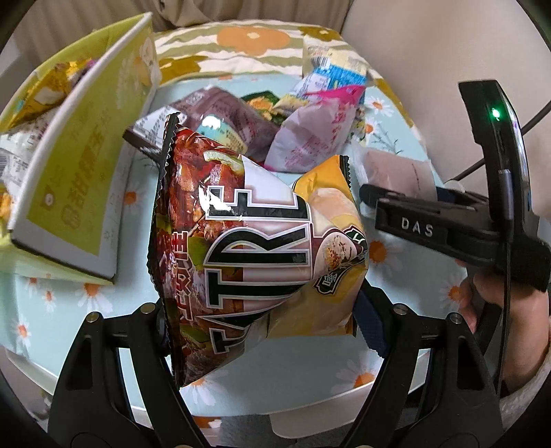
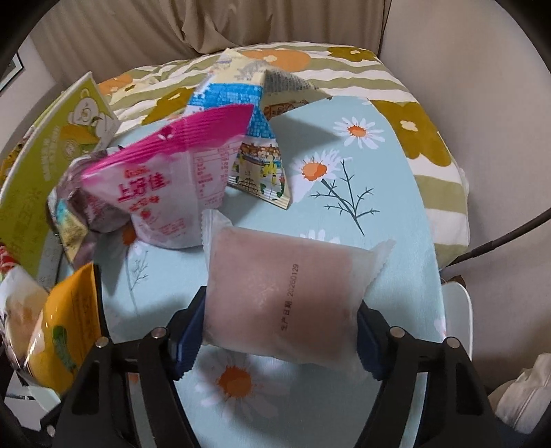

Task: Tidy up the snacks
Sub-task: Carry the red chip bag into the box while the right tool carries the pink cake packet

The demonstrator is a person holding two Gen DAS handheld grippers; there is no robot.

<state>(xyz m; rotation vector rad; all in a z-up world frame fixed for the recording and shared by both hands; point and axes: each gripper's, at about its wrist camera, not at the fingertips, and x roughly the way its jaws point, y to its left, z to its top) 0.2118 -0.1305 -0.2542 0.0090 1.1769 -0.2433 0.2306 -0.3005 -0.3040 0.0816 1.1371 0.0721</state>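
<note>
My left gripper [image 1: 268,327] is shut on a red and yellow chip bag [image 1: 255,241] and holds it above the table. My right gripper [image 2: 275,331] is shut on a frosted pink packet [image 2: 286,296] and holds it just above the cloth; this gripper also shows at the right of the left wrist view [image 1: 413,220]. A green cardboard box [image 1: 79,165] with snack bags inside stands at the left. Loose snacks lie behind: a pink-topped bag [image 2: 172,193], a blue and yellow bag [image 2: 255,151], a purple bag [image 1: 234,127].
The round table [image 2: 396,193] has a light blue daisy cloth. A flowered cushion [image 2: 423,138] lies behind it, with a beige curtain [image 2: 241,24] beyond. The table's white front rim [image 1: 310,406] is close to my left gripper.
</note>
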